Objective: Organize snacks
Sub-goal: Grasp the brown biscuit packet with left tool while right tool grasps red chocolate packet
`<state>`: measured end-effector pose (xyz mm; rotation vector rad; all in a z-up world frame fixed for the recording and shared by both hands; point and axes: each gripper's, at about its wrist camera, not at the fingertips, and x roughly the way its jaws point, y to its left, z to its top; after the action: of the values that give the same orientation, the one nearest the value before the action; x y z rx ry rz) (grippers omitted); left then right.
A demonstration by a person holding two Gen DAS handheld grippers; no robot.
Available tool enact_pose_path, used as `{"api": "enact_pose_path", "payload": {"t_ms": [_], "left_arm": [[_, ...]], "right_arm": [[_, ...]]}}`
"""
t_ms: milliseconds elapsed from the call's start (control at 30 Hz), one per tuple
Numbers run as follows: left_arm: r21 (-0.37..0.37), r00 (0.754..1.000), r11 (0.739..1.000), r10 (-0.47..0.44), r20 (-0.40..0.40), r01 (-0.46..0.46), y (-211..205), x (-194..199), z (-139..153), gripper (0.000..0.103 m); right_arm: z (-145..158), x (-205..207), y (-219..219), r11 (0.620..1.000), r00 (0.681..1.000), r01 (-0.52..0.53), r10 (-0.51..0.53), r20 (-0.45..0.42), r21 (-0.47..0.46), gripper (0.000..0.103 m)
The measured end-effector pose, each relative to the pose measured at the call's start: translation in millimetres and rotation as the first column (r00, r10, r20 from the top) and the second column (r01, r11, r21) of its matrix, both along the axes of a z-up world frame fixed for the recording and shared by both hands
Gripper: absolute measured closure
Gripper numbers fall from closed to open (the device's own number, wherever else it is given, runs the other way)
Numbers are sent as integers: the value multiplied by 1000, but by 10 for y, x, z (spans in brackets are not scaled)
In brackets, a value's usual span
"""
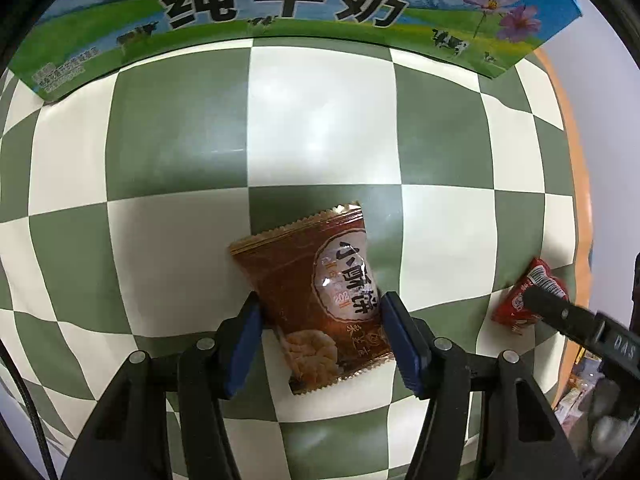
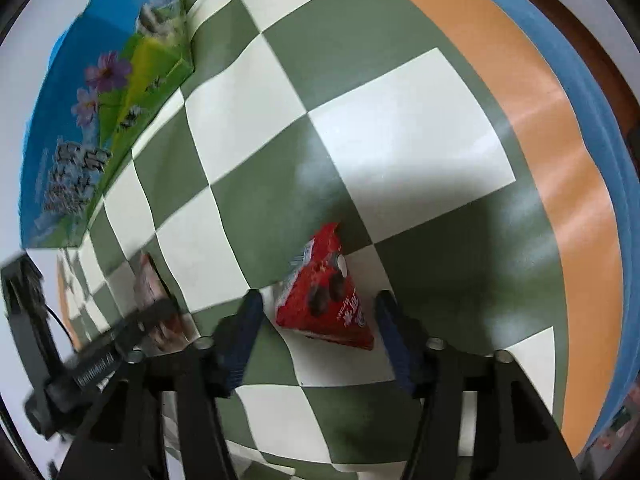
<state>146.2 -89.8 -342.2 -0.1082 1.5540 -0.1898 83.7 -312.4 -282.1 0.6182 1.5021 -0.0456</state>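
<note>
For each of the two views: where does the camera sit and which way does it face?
Left wrist: on the left gripper, facing steeply down at a brown snack packet between its pads.
Right wrist: on the right gripper, facing down at a red snack packet.
Shared: checkered tablecloth, milk carton box, both packets, each other's gripper.

We see a brown biscuit packet [image 1: 316, 300] lying flat on the checkered tabletop [image 1: 320, 120], away from its edges. A red chocolate packet [image 2: 328, 296] lies tilted near the orange edge.
</note>
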Motion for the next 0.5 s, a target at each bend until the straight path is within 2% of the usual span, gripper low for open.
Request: {"api": "enact_pose_path", "payload": {"t_ms": [133, 167, 200, 233, 433, 500], "left_arm": [[-4, 1000, 1000, 3, -5, -3, 172, 143, -2, 45], [-2, 1000, 1000, 4, -7, -4, 263, 210, 7, 44], [-2, 1000, 1000, 6, -12, -6, 260, 217, 1, 44], [-7, 1000, 1000, 15, -22, -15, 358, 357, -4, 44], [-42, 995, 995, 92, -49, -95, 712, 586, -108, 43], [-39, 993, 993, 114, -34, -115, 791, 540, -108, 47]], "right_arm": [[-15, 66, 42, 999, 1000, -25, 26, 11, -44, 39], [-10, 71, 69, 998, 999, -38, 39, 19, -56, 45], [-17, 89, 102, 996, 998, -60, 62, 22, -72, 58], [-29, 97, 176, 993, 996, -86, 88, 16, -82, 62], [-42, 49, 547, 976, 979, -203, 204, 17, -75, 63], [-56, 39, 605, 975, 977, -213, 215, 15, -70, 63]]}}
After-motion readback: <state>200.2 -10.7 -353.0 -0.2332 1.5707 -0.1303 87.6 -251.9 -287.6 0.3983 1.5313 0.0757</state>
